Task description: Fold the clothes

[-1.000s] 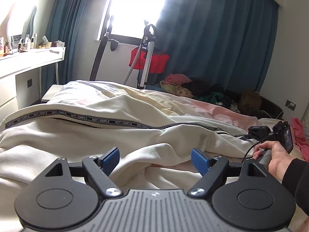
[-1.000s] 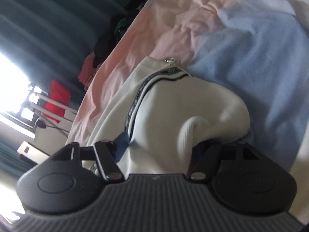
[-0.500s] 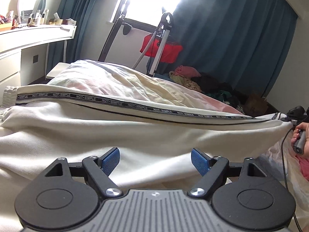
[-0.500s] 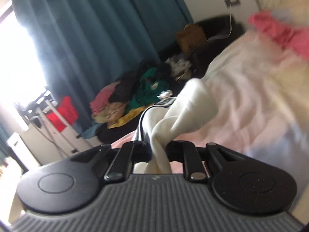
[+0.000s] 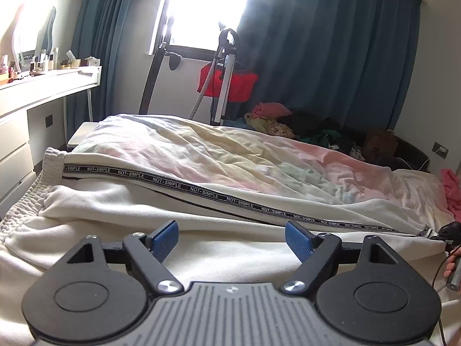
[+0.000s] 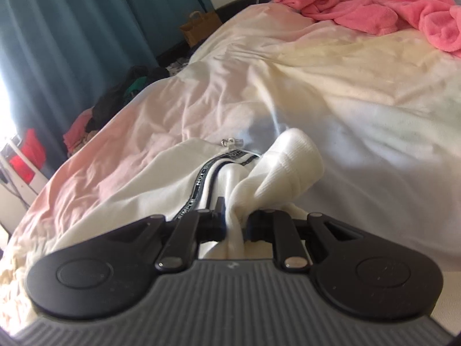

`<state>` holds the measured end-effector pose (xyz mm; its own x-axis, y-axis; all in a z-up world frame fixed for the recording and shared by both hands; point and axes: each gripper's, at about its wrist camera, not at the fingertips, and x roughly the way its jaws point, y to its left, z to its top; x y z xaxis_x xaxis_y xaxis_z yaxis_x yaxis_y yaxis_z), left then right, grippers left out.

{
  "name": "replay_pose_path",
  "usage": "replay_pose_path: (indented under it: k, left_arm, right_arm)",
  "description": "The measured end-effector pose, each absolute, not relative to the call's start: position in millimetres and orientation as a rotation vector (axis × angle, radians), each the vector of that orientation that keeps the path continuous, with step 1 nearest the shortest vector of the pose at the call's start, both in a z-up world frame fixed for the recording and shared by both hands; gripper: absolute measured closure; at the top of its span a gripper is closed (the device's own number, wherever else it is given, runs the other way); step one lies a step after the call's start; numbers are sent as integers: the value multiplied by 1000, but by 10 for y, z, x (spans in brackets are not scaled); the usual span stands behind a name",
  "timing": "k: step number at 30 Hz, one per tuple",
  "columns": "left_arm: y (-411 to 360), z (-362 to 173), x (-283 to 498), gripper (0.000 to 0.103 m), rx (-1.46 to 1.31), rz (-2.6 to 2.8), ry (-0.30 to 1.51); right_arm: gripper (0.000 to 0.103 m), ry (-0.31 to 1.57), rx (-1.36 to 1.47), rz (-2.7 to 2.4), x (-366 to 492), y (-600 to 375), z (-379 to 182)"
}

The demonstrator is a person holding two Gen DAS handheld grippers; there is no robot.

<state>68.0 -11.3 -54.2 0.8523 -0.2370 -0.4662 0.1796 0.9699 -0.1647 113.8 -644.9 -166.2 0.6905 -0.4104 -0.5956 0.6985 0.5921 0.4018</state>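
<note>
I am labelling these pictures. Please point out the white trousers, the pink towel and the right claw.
white trousers (image 5: 121, 201), left wrist view, on the leg fabric below the lettered stripe.
pink towel (image 6: 403, 8), right wrist view, on its crumpled middle.
right claw (image 6: 236, 222), right wrist view, between the fingertips, which pinch the trousers' cuff end.

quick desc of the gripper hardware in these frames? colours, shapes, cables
Both match: grey ribbed body, two round black discs, black linkage arms with silver screws. Left gripper has blue ribbed finger pads. Right gripper has black fingers; its pad colour is hidden. In the left view, a dark cable runs by the person's hand at the frame edge.
</note>
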Motion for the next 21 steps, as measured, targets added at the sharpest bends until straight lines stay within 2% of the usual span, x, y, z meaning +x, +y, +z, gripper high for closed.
replay_pose_path:
  k: [5,8,9,10,15,21]
  left_arm:
    - [-174,-508,675,20,-86,-205,485]
    - [-211,-477,601,20,-63,-207,475]
    - [-226,-464,564,20,-55,-209,470]
    - [-244,-445,522,20,-48,-213,464]
    - [-344,-318,237,20,-26,-248,430]
    - [-441,-213,-112,17,-10,-296,420]
  right_arm:
    - [76,548,577,-668,1192,-6245,-1588]
    - [48,609,520,-639,1158,-6169,-1445]
    - [28,602,509,-625,1091,-6124,-1374]
    - [15,586,506,-602,1008,-6082,-1297]
    - [16,574,458,-523,637,-5724,-815]
    - [15,558,297,-297,162,-4813,-236]
